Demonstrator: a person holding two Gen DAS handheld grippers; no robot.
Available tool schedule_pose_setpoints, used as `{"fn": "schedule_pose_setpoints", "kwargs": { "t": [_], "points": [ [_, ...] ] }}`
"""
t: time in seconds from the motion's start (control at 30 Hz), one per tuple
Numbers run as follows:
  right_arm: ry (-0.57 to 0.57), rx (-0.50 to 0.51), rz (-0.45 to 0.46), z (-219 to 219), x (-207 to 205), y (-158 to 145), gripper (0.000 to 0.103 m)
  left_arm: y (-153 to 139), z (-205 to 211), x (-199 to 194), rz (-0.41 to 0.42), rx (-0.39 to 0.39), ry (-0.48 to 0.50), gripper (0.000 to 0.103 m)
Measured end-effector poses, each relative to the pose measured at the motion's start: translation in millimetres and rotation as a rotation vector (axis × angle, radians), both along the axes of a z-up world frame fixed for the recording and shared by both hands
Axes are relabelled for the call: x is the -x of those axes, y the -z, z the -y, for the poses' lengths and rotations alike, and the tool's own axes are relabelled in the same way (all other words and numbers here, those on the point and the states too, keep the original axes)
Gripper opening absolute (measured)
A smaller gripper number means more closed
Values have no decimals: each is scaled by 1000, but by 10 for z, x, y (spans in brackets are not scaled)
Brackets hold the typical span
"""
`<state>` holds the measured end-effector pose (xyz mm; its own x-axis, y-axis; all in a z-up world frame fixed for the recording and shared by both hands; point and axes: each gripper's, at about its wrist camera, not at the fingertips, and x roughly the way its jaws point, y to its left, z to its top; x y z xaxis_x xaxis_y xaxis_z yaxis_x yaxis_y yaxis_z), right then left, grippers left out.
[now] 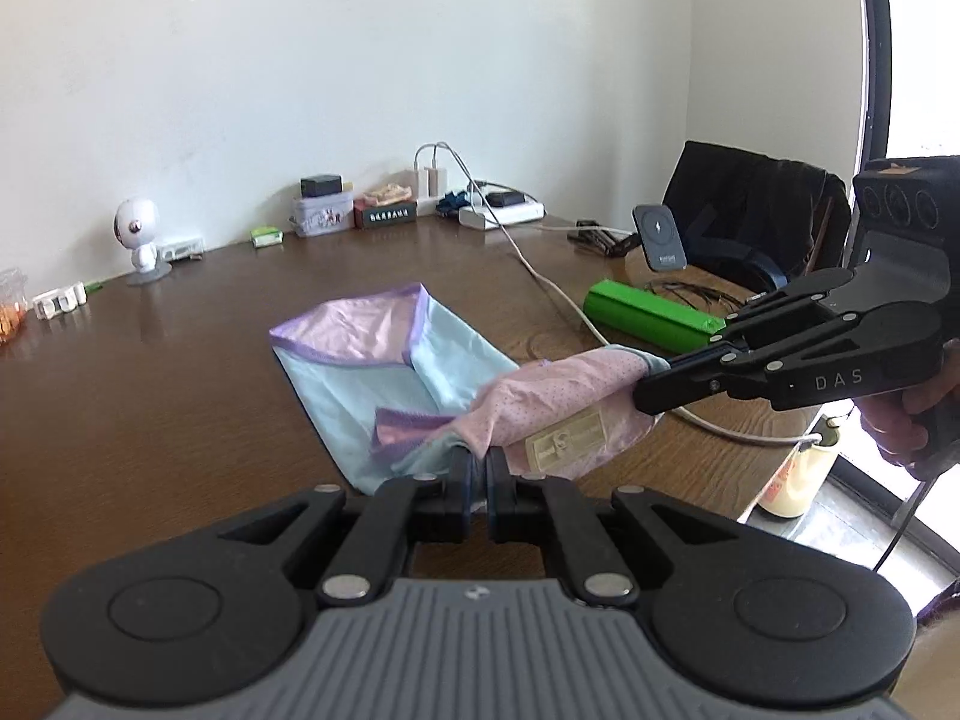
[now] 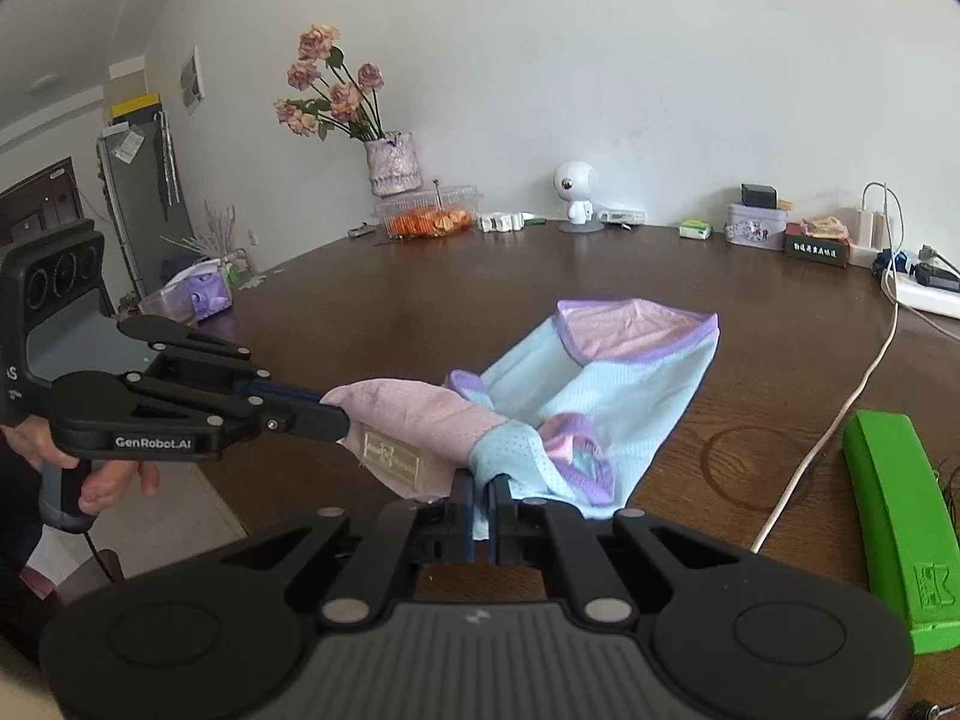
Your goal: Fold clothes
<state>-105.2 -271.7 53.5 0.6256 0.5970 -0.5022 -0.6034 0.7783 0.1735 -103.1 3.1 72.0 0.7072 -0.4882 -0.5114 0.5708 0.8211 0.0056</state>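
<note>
Cloth is the whole job here: a pale blue garment (image 1: pixel 384 384) with purple trim lies on the brown table (image 1: pixel 150 396), its near hem lifted off the wood. Going left to right from the garment: the left gripper (image 1: pixel 478 468) is clamped on the hem's blue-and-purple end, and the right gripper (image 1: pixel 651 375) is pinched onto the pink end, so the hem, label side showing, hangs between the 2 as a slack roll.

To fold well, I'd keep both grips level and the hem lightly taut, then carry it forward over the garment and lay it down so the trim lines meet — releasing only once the cloth rests flat.

Left of the garment the table is bare wood, good room to swing. Right of it lie a white cable (image 2: pixel 840 414) and a green box (image 2: pixel 894 516), both near, so the right gripper should stay over the cloth. The near table edge sits just below the lifted hem — cloth may slide off if dropped early.
</note>
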Motion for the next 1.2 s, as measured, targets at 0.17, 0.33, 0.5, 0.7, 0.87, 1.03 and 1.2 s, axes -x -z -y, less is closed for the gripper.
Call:
{"fn": "schedule_pose_setpoints", "kwargs": {
  "t": [0.17,0.33,0.5,0.7,0.87,1.03,1.2],
  "points": [
    [39,23,50,-63,-559,-138,3,-126,-4,-555,19,23,-17,4],
    [80,51,74,-114,-1142,-224,3,-111,11,-1281,-30,58,-43,4],
    [94,82,16,-149,-1620,-99,3,69,-10,-1707,-121,73,-84,4],
    [189,124,23,-126,-1755,91,103,111,-134,-1616,14,101,-273,103],
    [215,87,32,-42,-1634,153,103,38,-154,-1359,2,77,-277,103],
    [260,70,83,43,-1177,121,103,86,-288,-851,-33,80,-325,103],
    [247,69,88,138,-602,181,103,148,-426,-302,-83,116,-364,103]
  ]
}}
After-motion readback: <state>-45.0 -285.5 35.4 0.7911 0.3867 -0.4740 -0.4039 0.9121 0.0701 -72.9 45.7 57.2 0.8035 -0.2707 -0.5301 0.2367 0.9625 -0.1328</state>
